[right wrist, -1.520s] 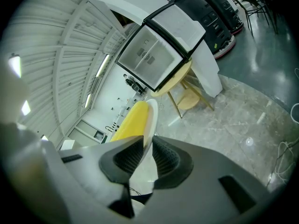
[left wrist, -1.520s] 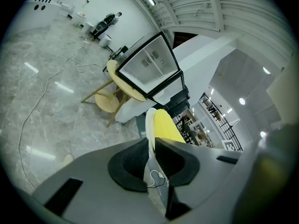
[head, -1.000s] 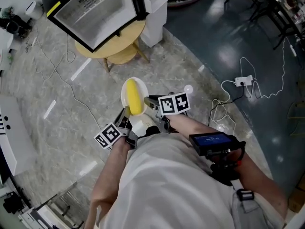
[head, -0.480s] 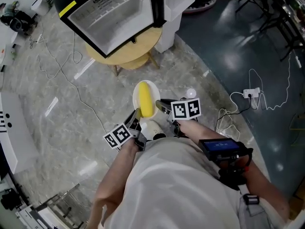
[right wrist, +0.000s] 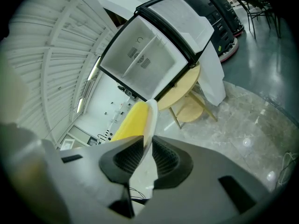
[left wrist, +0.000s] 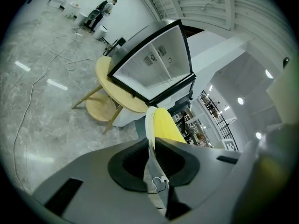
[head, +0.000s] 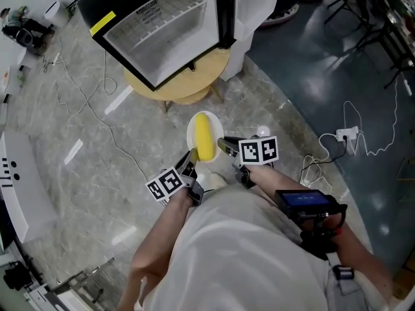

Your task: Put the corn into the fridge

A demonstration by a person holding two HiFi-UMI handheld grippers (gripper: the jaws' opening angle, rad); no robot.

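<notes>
Grey marbled floor [head: 71,141] underfoot, giving way to darker blue-grey flooring at the right. A thin cable [head: 84,99] trails over the pale part, and a power strip [head: 342,135] lies on the dark part.

Black-framed fridge [head: 162,24] stands on a round wooden table [head: 194,86], shelves showing at its front.

White plate [head: 192,131] held in the air, on the person's side of the table and apart from it. Corn [head: 204,136] lies along the plate's middle, running from the near edge toward the far edge — yellow, no husk.

Left gripper [head: 192,155] at the plate's left edge; its own view shows both jaws pinching the thin white rim, corn just past them. Right gripper [head: 224,145] at the right edge — jaws likewise clamped on the rim, corn on the far side of it.

Both marker cubes face up. The person's arms and pale shirt fill the lower part of the head view.
</notes>
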